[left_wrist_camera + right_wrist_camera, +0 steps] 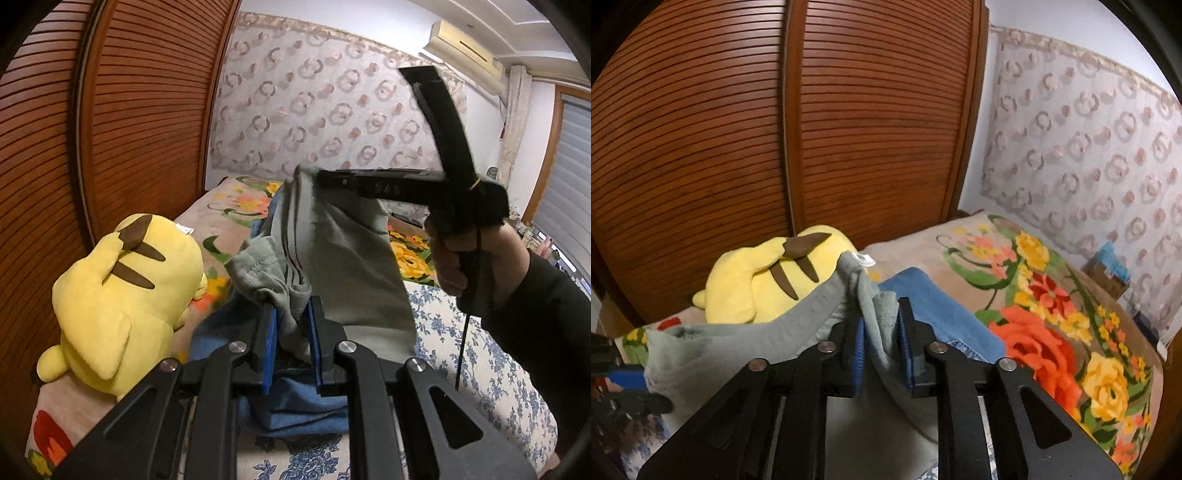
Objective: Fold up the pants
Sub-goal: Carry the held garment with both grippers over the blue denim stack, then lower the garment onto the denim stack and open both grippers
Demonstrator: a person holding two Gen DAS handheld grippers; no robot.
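grey pants [354,258]: one edge clamped in left gripper [291,332], another between right gripper [882,332] pads, seemingly gripped; yellow plush [122,295] beside.

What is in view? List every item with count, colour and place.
grey cotton pants: one, grey, lifted between both grippers
plush toy: one, yellow with brown stripes, on bed by doors
denim garment: one, blue, on bed under pants
flowered blanket: one, beige, far bed
flowered sheet: one, white and blue, near bed
slatted wooden doors: two, brown, behind toy
lace curtain: one, pale, back wall
air conditioner: one, cream, high on wall
left gripper: clamping pants
right gripper: clamping pants
hand: one, dark sleeve
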